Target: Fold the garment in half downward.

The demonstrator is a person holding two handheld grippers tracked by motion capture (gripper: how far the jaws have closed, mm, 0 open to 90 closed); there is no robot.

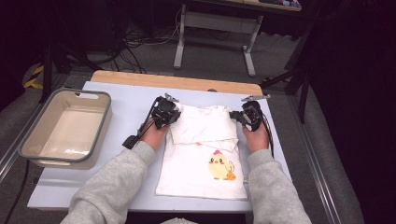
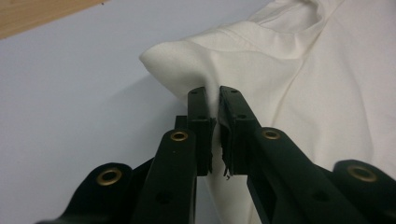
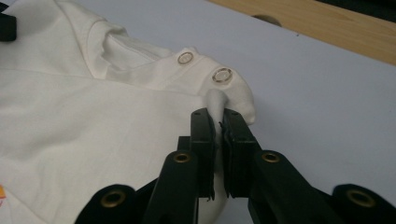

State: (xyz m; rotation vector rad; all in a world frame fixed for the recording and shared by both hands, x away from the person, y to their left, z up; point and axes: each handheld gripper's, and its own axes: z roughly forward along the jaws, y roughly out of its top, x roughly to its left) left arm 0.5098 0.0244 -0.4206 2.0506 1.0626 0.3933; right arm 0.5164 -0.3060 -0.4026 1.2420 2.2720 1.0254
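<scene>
White shirt [image 1: 203,158] lay flat on the counter [image 1: 126,116], right of centre, hem toward the near edge. Sleeves folded in across the chest; chick print [image 1: 221,167] on the lower front. Collar end pointed to the far edge, two snap buttons [image 3: 222,75] at the right shoulder.

Left tool [image 2: 214,100]: jaws together, clamped on a pinch of cloth at the shirt's left shoulder, the fold puckered up off the counter. Right tool [image 3: 218,122]: jaws together, clamped on a ridge of cloth just below the snaps.

Grey bin [image 1: 28,140] sat at the counter's left edge, well apart from the shirt.
</scene>
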